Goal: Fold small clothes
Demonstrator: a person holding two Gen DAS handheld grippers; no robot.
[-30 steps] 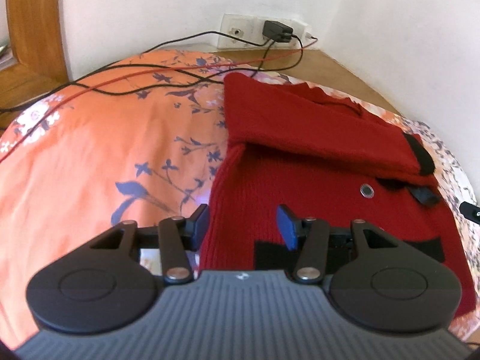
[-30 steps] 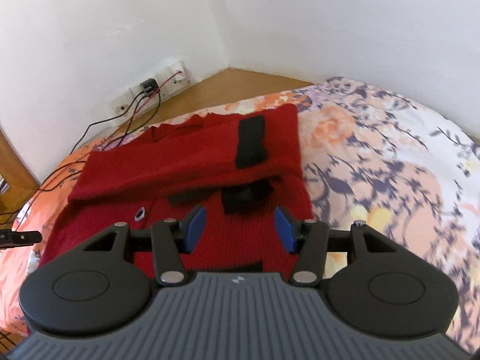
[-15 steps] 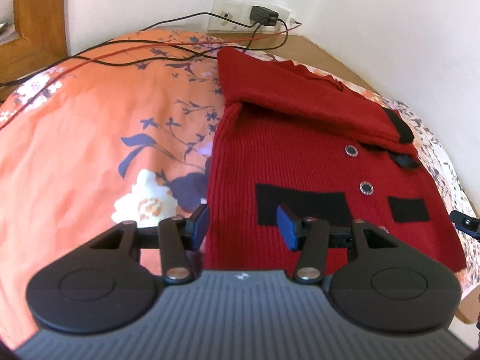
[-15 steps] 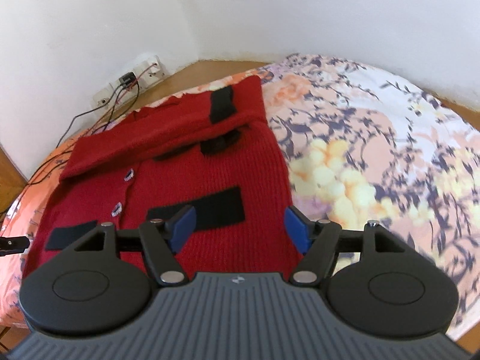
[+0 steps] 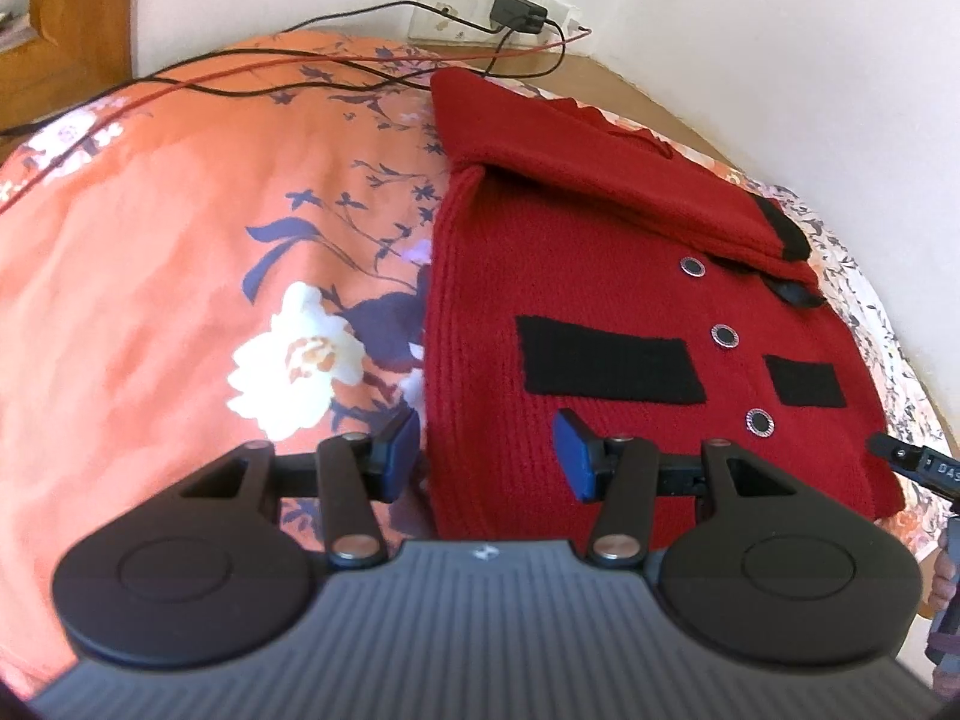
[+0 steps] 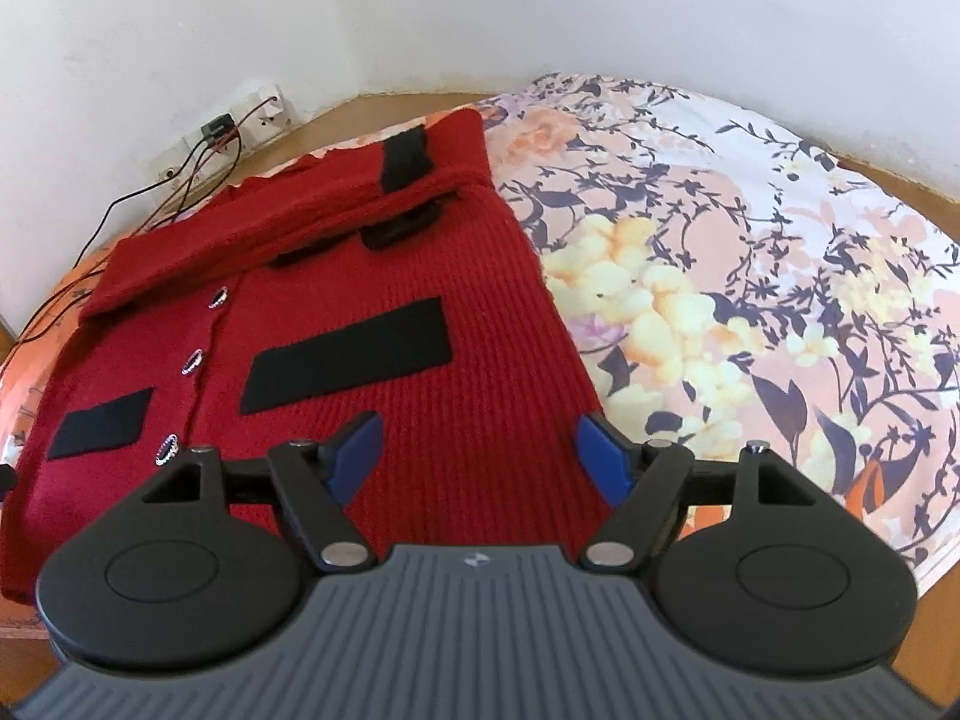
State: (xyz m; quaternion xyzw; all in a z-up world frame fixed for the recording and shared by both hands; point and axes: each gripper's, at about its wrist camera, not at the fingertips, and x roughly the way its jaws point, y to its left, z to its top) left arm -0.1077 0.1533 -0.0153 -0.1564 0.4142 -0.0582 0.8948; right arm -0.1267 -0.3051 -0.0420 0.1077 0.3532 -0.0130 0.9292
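Hiding the near hem of the red cardigan (image 5: 558, 276) behind the gripper bodies in both views. Spread flat on the flowery bedsheet (image 5: 180, 252), sleeves folded across the top, three round buttons (image 5: 724, 335) showing. White walls (image 6: 540, 0) meeting in a corner, socket with cables (image 5: 360, 69) trailing over the bed. Left gripper (image 5: 486, 453) wide open, holding nothing, over the cardigan's left edge. Right gripper (image 6: 477, 450) wider open than half a second ago, empty, over the right edge. Both pulled further back than before.
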